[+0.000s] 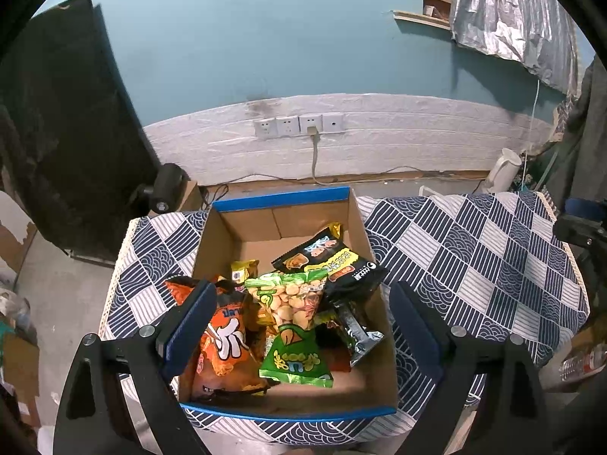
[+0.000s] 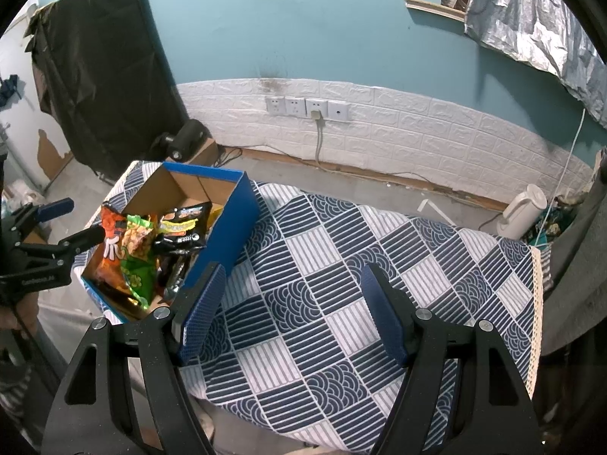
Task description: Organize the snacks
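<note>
Snack packets (image 1: 288, 303) filling cardboard box (image 1: 282, 199), clearest from left wrist; left gripper (image 1: 303, 311), right gripper (image 2: 292, 299) both agape, empty; checked tablecloth (image 2: 341, 303), teal wall (image 2: 303, 30).

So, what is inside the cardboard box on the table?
The cardboard box holds snack bags: an orange bag, a green bag, a clear peanut bag and a black bag. Anything beneath this pile is covered.

We seem to be in a lived-in room of a home — a teal wall (image 2: 303, 19) above white brick-pattern panelling (image 2: 417, 129), a row of wall sockets (image 2: 306, 107) with one plug in, a white electric kettle (image 2: 525, 212) on the bare floor, and a table under a blue-and-white patterned tablecloth (image 2: 379, 265) — peeling paint at the left.
</note>
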Available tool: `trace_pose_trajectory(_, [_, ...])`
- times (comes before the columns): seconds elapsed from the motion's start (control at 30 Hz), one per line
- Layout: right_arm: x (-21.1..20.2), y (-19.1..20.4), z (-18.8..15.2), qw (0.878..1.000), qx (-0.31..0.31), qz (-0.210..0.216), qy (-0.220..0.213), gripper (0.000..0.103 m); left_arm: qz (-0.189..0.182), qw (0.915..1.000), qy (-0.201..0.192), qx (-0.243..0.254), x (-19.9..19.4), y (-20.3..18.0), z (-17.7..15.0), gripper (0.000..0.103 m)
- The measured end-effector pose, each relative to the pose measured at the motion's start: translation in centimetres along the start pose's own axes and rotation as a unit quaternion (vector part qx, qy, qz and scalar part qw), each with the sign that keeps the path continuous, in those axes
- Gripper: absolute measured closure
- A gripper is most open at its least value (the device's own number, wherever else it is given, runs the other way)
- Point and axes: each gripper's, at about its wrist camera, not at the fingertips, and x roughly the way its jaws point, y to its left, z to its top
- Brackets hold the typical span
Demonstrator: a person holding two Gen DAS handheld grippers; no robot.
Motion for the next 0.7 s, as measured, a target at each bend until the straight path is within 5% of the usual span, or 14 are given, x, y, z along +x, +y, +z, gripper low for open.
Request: trace_pose_trajectory(0.7, [-0.22, -0.27, 0.14, 1.000, 0.002, 0.000, 0.000, 0.030, 0.002, 1.0000, 0.006, 0.002, 0.11, -0.12, -0.04, 0.010])
